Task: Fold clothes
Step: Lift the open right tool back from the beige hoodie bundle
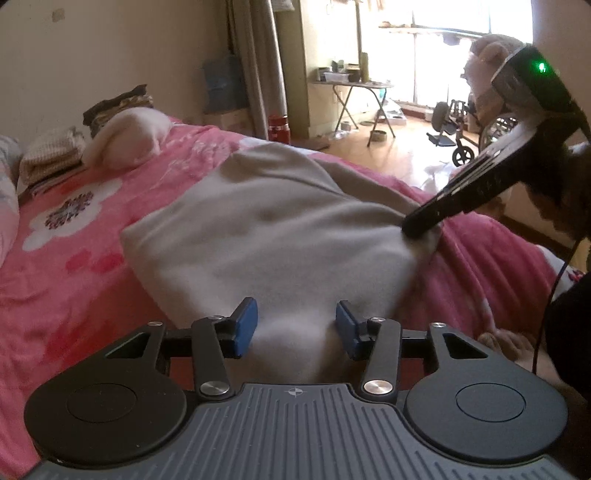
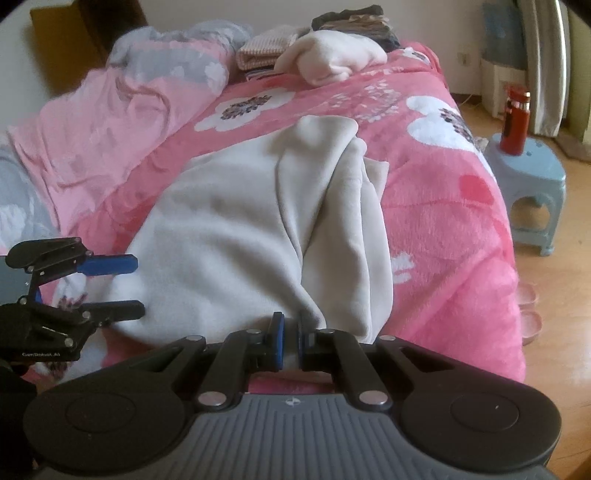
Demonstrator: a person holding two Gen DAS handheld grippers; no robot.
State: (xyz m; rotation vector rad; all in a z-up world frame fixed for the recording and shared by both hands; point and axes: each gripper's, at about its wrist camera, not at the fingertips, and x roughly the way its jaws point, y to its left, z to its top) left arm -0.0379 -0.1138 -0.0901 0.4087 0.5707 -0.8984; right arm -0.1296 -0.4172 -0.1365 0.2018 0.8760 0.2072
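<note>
Cream fleece garment (image 2: 236, 221), spread lengthwise across pink floral blanket (image 2: 443, 229) on bed, partly doubled over, with thick rolled fold along right side in right wrist view. Near right edge pinched between blue pads of right tool (image 2: 290, 345), jaws pressed together on a thin strip of fabric; same tool seen in left wrist view (image 1: 421, 227) as dark closed tip gripping garment's corner, cloth puckered beneath it. Left tool (image 1: 295, 328) half spread, blue pads (image 1: 245, 325) standing apart on either side of a raised ridge of fleece, not pressing it; seen from right wrist view (image 2: 136, 284) at garment's near left edge, fingers separated one above the other. Farther up bed: folded white garment (image 2: 332, 59), folded checked cloth (image 2: 266, 50) beside it, dark folded stack (image 2: 354, 22) behind. Pale pink and grey quilt (image 2: 122, 103) bunched along bed's left side. Off bed, on wooden floor (image 2: 554, 332): light blue stool (image 2: 532, 192) bearing upright red bottle (image 2: 515, 122); pink slippers (image 2: 530, 310) near bed corner. Folding table (image 1: 354, 99) and wheelchair (image 1: 458, 125) near bright window in left wrist view.
</note>
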